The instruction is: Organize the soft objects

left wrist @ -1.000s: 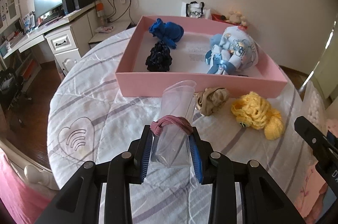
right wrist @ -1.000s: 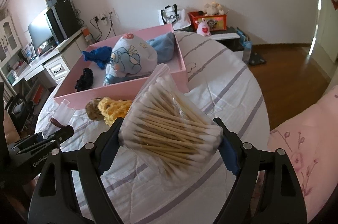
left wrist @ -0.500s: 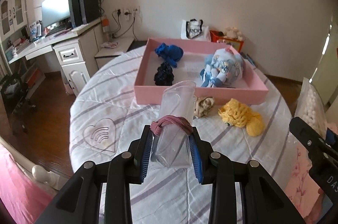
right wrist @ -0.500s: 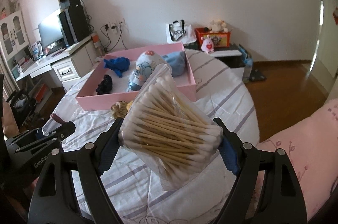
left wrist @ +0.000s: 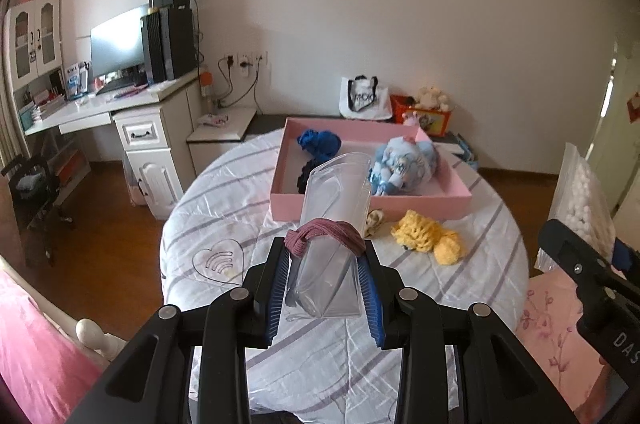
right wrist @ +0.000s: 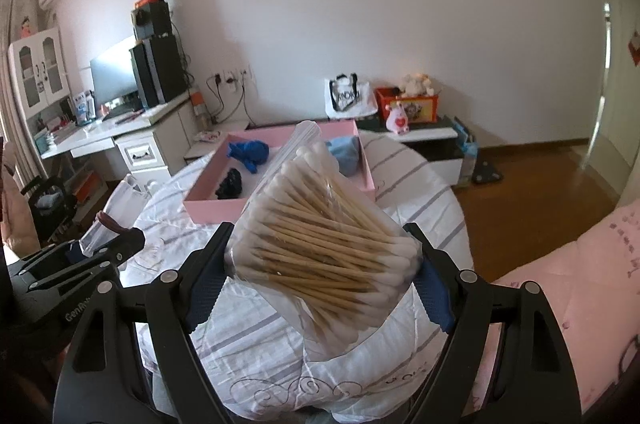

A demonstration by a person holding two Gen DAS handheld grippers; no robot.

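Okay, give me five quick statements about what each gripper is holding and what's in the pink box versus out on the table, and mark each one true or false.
1. The left gripper is shut on a clear plastic bag with a mauve hair tie draped over it. True.
2. The right gripper hangs with nothing between its fingers. False: it is shut on a bag of cotton swabs.
3. The yellow knitted item lies inside the pink box. False: it lies on the tablecloth in front of the box.
4. A blue fabric item and a black one are in the box. True.
5. The light blue plush doll lies on the floor. False: it is in the box.
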